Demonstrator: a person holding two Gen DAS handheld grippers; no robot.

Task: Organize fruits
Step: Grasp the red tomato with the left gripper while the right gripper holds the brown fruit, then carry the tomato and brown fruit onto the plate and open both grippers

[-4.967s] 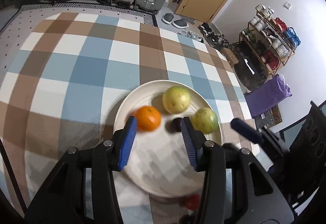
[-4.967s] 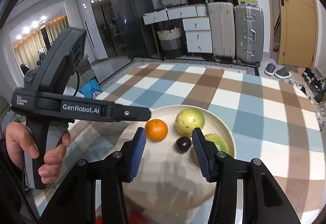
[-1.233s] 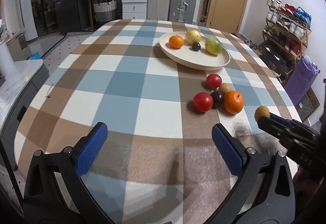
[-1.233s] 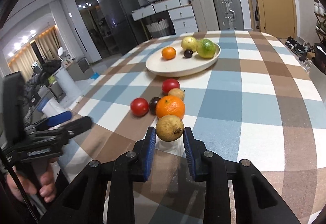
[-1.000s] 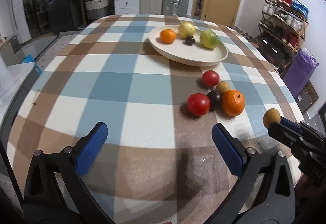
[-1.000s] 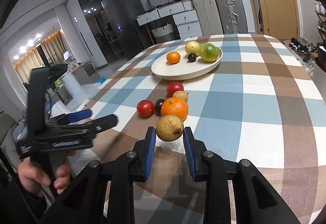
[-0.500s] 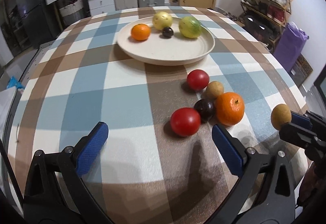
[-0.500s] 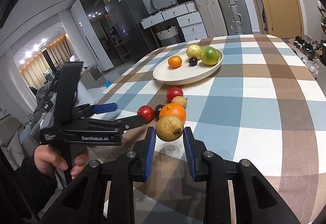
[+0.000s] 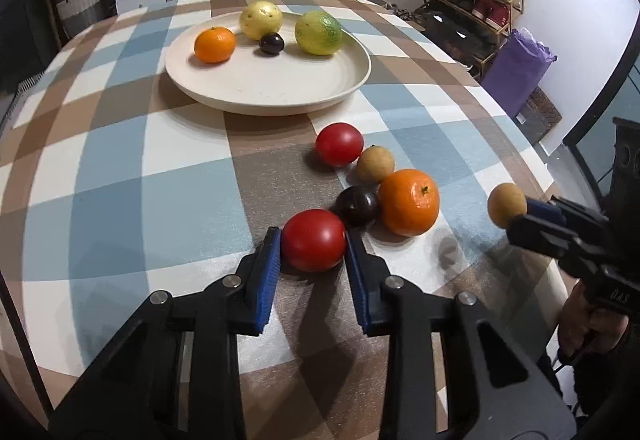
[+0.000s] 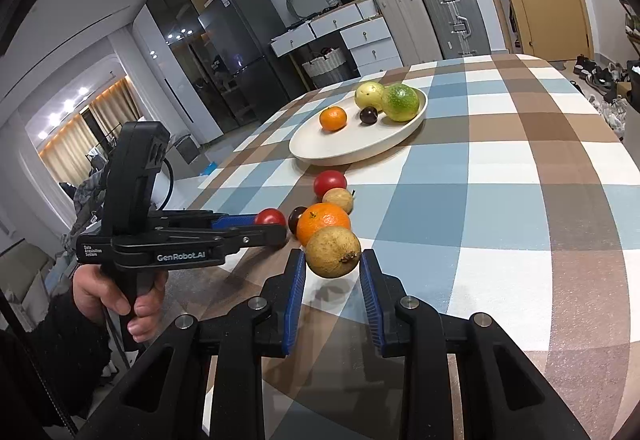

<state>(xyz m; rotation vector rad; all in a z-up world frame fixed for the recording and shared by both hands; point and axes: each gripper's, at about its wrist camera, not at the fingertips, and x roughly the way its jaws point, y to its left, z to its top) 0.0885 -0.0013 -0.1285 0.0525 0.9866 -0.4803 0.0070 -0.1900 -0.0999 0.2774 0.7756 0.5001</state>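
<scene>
Left gripper (image 9: 313,240) clamped on my near red tomato (image 9: 314,239), sitting on the tablecloth (image 9: 120,176) beside the dark plum (image 9: 357,206). Right gripper (image 10: 333,267) pinches the brown fruit (image 10: 333,251), lifted off the cloth, short of the plate (image 10: 340,150).

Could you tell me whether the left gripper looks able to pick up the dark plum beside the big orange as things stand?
Probably not yet: the left gripper is shut on the red tomato, which sits directly in front of the dark plum, with the big orange touching its right.
</scene>
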